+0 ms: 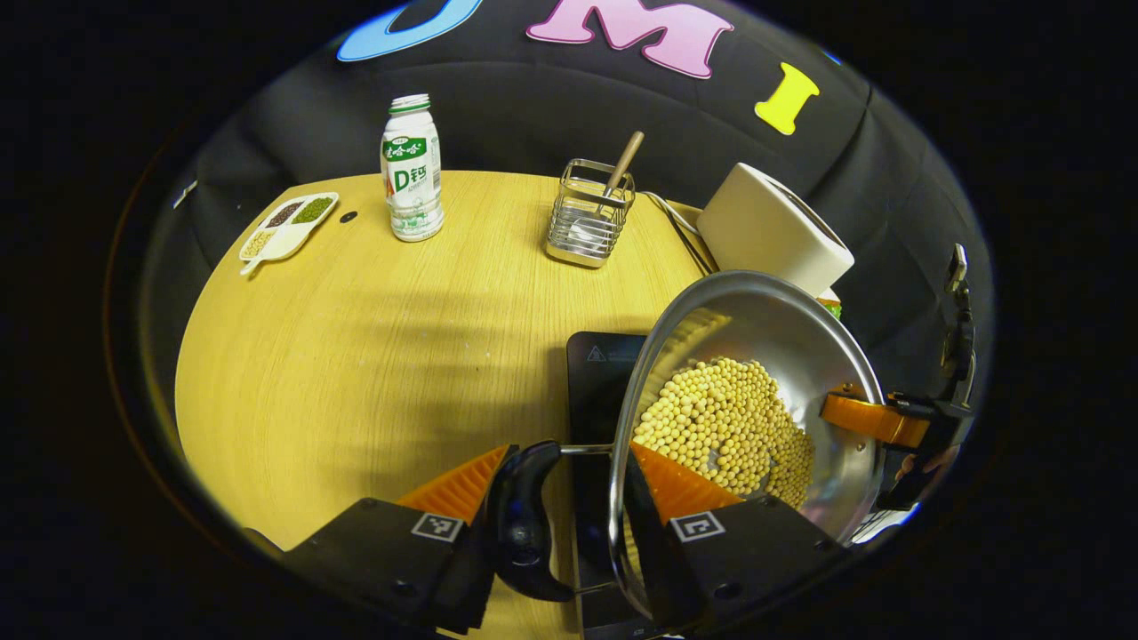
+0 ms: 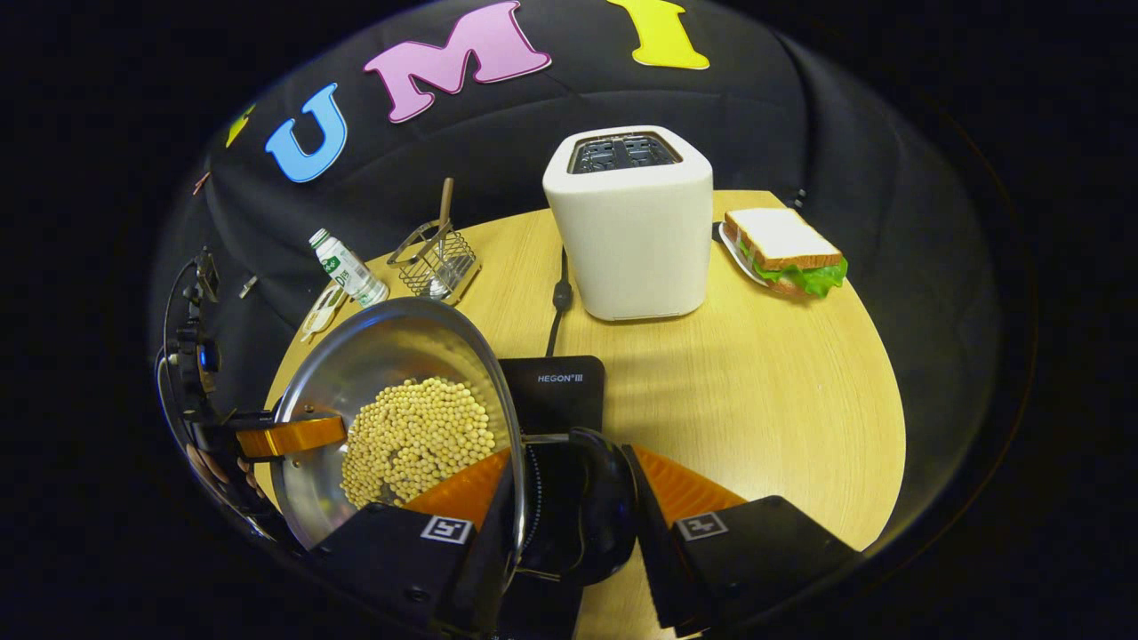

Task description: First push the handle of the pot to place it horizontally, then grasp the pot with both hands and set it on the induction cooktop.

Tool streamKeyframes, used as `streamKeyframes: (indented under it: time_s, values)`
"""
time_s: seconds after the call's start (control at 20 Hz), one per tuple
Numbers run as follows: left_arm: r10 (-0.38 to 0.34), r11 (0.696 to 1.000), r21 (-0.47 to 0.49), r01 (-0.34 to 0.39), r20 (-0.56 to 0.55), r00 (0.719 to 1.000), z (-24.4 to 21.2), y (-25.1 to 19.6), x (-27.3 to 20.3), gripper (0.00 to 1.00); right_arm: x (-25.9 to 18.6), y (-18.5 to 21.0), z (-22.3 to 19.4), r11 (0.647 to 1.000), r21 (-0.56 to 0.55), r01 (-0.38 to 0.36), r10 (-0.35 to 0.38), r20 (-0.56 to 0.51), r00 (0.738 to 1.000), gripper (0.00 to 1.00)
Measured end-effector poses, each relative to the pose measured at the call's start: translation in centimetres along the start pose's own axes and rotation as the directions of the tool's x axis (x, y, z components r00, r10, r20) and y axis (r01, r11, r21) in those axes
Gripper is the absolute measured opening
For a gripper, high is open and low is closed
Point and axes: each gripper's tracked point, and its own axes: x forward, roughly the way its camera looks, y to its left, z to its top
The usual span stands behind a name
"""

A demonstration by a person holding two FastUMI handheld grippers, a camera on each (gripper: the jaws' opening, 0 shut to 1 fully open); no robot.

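A steel pot (image 1: 765,329) holding soybeans (image 1: 725,427) hangs between both grippers over the black induction cooktop (image 1: 600,373); I cannot tell whether it rests on it. My left gripper (image 1: 566,452) is shut on one black side handle (image 1: 524,516), with one finger inside the rim. My right gripper (image 2: 569,455) is shut on the opposite handle (image 2: 587,507) of the pot (image 2: 391,356), again with a finger inside the rim. The cooktop (image 2: 551,387) shows just beyond it. Each view catches the other gripper across the pot, the right gripper (image 1: 876,418) and the left gripper (image 2: 289,436).
On the round wooden table (image 1: 356,373) stand a milk bottle (image 1: 412,169), a wire basket (image 1: 589,213) with a spoon, a divided dish (image 1: 289,227) and a white toaster (image 2: 633,227) with its cable (image 2: 560,293). A sandwich (image 2: 782,249) lies at the far right.
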Motion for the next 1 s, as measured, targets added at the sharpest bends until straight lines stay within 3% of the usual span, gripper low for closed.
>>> streamKeyframes:
  time_s: [0.05,0.1,0.15,0.2,0.25,0.3,0.5,0.7,0.8,1.0]
  values:
    - [0.014,1.0,-0.001,-0.014,0.0,1.0,-0.1,0.0,-0.1,0.71,-0.2,-0.3,0.1,1.0,0.003,0.012,-0.012,0.006,1.0,0.77]
    - [0.018,1.0,0.001,-0.018,0.017,1.0,0.1,-0.1,-0.3,0.71,-0.7,-0.6,0.0,1.0,0.006,0.024,-0.025,0.016,1.0,0.75]
    - [0.027,1.0,0.01,-0.028,0.04,0.999,0.4,-0.1,-0.6,0.83,-1.0,-1.0,0.1,0.999,0.01,0.038,-0.038,0.028,0.999,0.88]
    - [0.034,0.999,0.022,-0.035,0.061,0.998,0.5,-0.1,-1.1,0.95,-1.8,-1.3,0.3,0.999,0.018,0.049,-0.05,0.043,0.998,0.93]
    - [0.039,0.998,0.036,-0.042,0.082,0.996,0.8,-0.2,-1.7,0.98,-2.4,-1.4,0.3,0.998,0.028,0.058,-0.06,0.057,0.997,1.0]
    - [0.042,0.998,0.05,-0.047,0.107,0.993,1.0,-0.2,-2.5,0.93,-3.4,-1.3,0.4,0.997,0.036,0.066,-0.069,0.073,0.995,0.99]
    - [0.052,0.993,0.096,-0.075,0.224,0.973,2.1,-0.4,-7.2,0.96,-8.2,-0.8,2.1,0.99,0.022,0.137,-0.138,0.204,0.969,0.99]
    - [0.048,0.985,0.139,-0.106,0.368,0.929,3.4,-0.7,-13.9,0.96,-13.8,1.6,2.8,0.989,0.064,0.133,-0.146,0.301,0.942,0.99]
    - [0.046,0.981,0.152,-0.124,0.441,0.896,4.2,-0.8,-17.6,0.96,-16.8,2.4,4.0,0.988,0.068,0.139,-0.155,0.369,0.916,0.99]
    - [0.045,0.979,0.134,-0.154,0.593,0.804,4.7,-0.7,-25.6,0.95,-22.9,3.3,5.8,0.973,0.008,0.233,-0.2,0.537,0.82,0.99]
